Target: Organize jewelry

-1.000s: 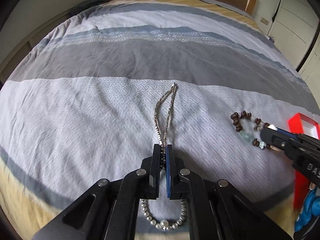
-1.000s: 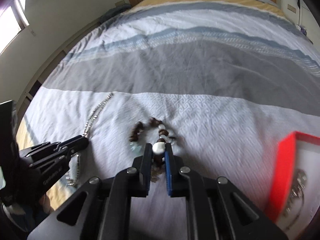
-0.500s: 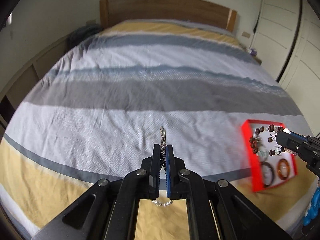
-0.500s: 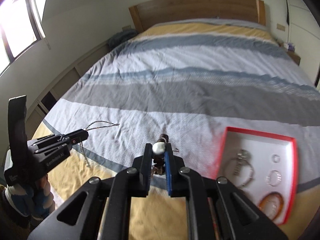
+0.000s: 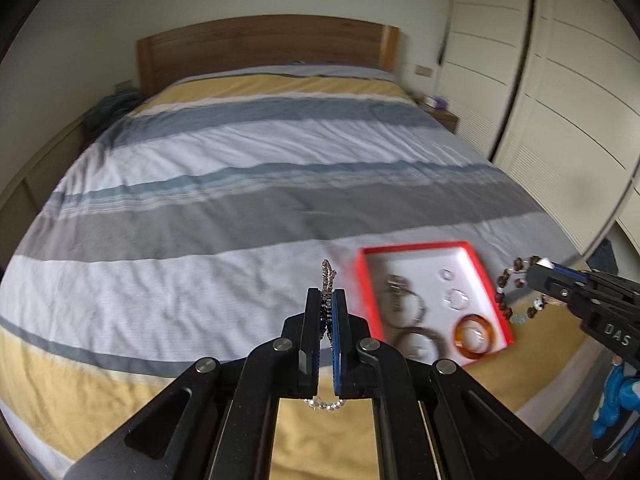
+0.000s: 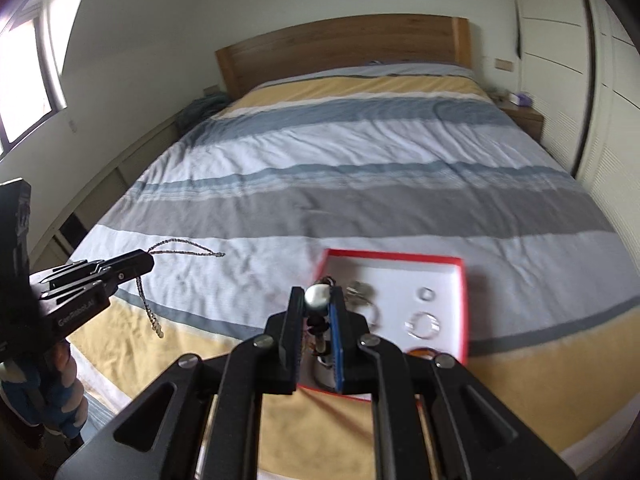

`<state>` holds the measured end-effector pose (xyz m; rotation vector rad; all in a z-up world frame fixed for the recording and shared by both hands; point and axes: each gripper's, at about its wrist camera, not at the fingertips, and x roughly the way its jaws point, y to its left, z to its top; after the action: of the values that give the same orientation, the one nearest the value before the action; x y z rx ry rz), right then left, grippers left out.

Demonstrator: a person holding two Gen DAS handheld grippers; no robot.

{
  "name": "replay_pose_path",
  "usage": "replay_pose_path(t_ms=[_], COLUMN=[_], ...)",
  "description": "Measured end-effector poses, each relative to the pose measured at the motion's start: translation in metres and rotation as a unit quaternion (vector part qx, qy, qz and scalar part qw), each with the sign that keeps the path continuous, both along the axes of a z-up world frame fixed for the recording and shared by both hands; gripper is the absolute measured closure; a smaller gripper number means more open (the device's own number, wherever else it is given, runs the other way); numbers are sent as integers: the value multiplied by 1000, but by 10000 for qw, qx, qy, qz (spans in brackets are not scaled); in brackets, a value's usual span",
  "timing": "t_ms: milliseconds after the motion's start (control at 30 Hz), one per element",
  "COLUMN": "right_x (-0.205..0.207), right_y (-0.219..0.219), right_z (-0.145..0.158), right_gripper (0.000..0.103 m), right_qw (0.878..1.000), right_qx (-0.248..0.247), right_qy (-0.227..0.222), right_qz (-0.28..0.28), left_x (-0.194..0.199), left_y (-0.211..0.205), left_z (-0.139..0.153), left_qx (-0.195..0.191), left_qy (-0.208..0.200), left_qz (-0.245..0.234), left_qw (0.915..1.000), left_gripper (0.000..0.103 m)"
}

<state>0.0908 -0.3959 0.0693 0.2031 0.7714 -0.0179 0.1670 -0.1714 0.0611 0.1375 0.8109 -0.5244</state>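
We hold two pieces of jewelry in the air above the striped bedcover (image 5: 248,216), one in each tool. Our left gripper (image 5: 327,300) is closed tight on the silver chain necklace (image 5: 327,276). A short loop of the chain stands out past the tips, and in the right wrist view the rest hangs down freely from the same tool (image 6: 138,266), so no part of it touches the cover. We grip it near the middle, probably so that both ends hang short and do not drag.

Our right gripper (image 6: 316,300) is also closed, on the beaded bracelet (image 6: 317,295). A pale bead sits just at the tips, and in the left wrist view the dark wooden beads (image 5: 508,280) hang as a ring from the tool, to the right of the box.

The red jewelry box (image 5: 486,276) lies open near the foot of the bed, on the pale and yellow stripes. It already has several pieces inside: an amber bangle (image 5: 474,338), a dark bangle (image 5: 420,342), a metal bracelet (image 5: 396,300) and two clear rings (image 5: 454,298), each in its own place and apart from the others.

We judge that both pieces are on the way to the box. The next step asks us to lower each one into a free area of the white floor, so that the chain does not tangle with the bangles.
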Motion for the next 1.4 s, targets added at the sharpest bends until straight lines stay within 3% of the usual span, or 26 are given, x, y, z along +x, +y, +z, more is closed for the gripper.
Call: replay_pose_path(t_ms=[233,467,767,967,1033,1100,1200,1300,1400], right_x=[14,52,93,87,84,82,78,69,59], right_y=[-47,-67,-87,-92,-94,-97,-99,-98,-96], right_z=[-49,-96,-129,-163,-167,-167,-164,-156,-145], right_gripper=[92,92,92,91,91,91,89,73,69], right_qw=[9988,9970,9963,9937,9931,9927,9921,9921,9921], right_qx=[161,217,255,272,280,288,270,223,193], right_qy=[378,658,666,970,996,1007,1003,954,906], right_qz=[-276,-337,-477,-497,-554,-604,-700,-781,-850], left_x=[-8,17,52,50,49,50,49,42,32], left_y=[-76,-118,-149,-152,-150,-147,-141,-134,-128], left_z=[-44,-93,-128,-172,-175,-174,-168,-157,-143], left_qx=[274,506,376,583,579,538,432,348,353], left_qy=[295,651,896,1312,1327,1375,1409,1344,1235], left_qz=[-501,-581,-512,-563,-518,-485,-474,-481,-469], left_qw=[9979,9949,9939,9880,9881,9878,9879,9891,9906], left_gripper=[99,99,99,98,98,92,65,62,61])
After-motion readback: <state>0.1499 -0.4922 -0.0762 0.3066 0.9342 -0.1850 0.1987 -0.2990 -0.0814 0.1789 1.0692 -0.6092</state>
